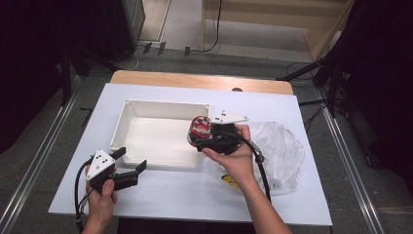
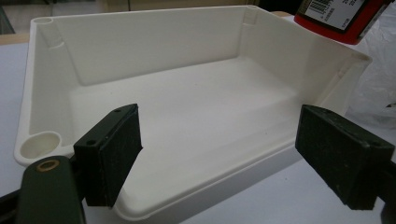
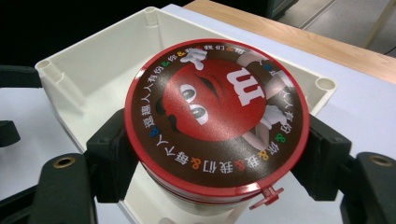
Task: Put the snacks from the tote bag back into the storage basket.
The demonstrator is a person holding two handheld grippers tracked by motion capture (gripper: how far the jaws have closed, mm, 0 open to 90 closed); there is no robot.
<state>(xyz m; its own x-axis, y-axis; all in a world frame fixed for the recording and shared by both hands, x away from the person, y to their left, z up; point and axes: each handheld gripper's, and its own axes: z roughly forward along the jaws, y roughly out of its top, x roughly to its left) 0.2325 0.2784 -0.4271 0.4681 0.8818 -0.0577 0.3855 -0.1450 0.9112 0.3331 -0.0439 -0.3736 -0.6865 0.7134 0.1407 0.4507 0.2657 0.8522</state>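
Two hand-held grippers at a white-covered table, right gripper [image 3: 217,154] clamping a round red-lidded candy tub [image 3: 217,116] between its jaws, tub held above the right rim of a white tray [image 1: 146,109], left gripper [image 2: 233,156] wide open, nothing between its jaws, near the tray's front edge.

In front of me a white sheet [image 1: 170,195] covers the tabletop, and a strip of bare light wood [image 1: 195,80] shows along its far edge. A crumpled clear plastic bag [image 1: 282,146] lies on the sheet at my right, with something yellow [image 1: 228,180] just visible at its near edge. Beyond the tabletop I see grey floor [image 1: 195,58] with dark cables [image 1: 214,34] and pale wooden furniture [image 1: 292,14].
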